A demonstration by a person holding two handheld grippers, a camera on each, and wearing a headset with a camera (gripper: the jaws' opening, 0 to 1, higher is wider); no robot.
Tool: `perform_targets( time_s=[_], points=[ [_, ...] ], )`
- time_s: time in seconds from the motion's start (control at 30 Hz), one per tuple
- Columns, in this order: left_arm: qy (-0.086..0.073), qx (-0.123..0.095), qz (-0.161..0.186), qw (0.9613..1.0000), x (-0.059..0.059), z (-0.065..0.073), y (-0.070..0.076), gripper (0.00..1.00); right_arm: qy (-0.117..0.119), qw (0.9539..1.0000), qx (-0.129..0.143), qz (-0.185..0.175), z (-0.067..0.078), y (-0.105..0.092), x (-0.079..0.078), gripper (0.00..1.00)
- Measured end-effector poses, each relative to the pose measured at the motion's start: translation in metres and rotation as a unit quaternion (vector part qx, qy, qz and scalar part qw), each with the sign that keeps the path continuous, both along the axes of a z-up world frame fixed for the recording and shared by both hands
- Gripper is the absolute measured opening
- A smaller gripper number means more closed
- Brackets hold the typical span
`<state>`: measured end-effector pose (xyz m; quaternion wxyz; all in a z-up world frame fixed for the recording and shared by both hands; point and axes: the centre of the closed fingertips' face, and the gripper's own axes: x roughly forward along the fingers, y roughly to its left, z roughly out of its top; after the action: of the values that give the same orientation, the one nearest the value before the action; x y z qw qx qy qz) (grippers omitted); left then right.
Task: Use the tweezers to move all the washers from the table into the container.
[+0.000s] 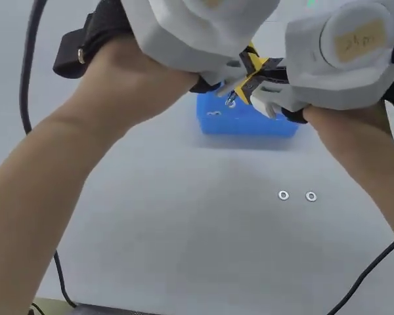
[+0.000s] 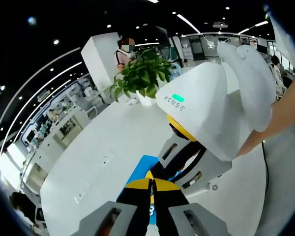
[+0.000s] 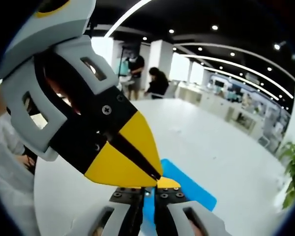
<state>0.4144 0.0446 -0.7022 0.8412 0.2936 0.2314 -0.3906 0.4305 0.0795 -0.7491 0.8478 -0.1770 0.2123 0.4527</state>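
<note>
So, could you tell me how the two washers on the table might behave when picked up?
The washers look thin, flat and shiny, so they would probably slide on the smooth table rather than roll. Lying flat, their edges may be hard to pinch.

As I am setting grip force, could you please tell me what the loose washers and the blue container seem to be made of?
The washers look like metal: small flat rings, silvery and shiny against the table. The container looks like plastic: even bright blue, matte, no gleam, though the pictures leave it open.
</note>
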Motion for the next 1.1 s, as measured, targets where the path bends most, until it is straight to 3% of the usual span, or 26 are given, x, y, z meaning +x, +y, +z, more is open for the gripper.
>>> perform_targets(
  time_s=[0.13,0.6,0.63,0.8,1.0,1.1],
  points=[
    [0.014,0.001,0.007,0.9999,0.003,-0.013,0.003,0.00,0.019,0.9997,0.001,-0.014,-0.016,0.001,0.002,0.03],
    [0.046,-0.002,0.020,0.9987,0.008,-0.047,0.007,0.00,0.044,0.9987,-0.017,-0.018,-0.048,0.003,-0.004,0.03],
    [0.040,-0.006,0.021,0.9989,0.009,-0.045,0.007,0.00,0.039,0.9990,-0.012,-0.021,-0.046,0.002,-0.003,0.03],
    [0.047,-0.016,0.024,0.9985,0.009,-0.046,0.006,0.00,0.046,0.9987,-0.008,-0.023,-0.046,0.001,-0.004,0.03],
    [0.043,-0.001,0.010,0.9990,0.003,-0.047,0.003,0.00,0.047,0.9984,-0.009,-0.031,-0.046,-0.001,-0.006,0.04],
    [0.038,-0.002,0.006,0.9993,0.002,-0.038,0.003,0.00,0.019,0.9992,-0.011,-0.033,-0.037,-0.003,-0.007,0.04]
  ],
)
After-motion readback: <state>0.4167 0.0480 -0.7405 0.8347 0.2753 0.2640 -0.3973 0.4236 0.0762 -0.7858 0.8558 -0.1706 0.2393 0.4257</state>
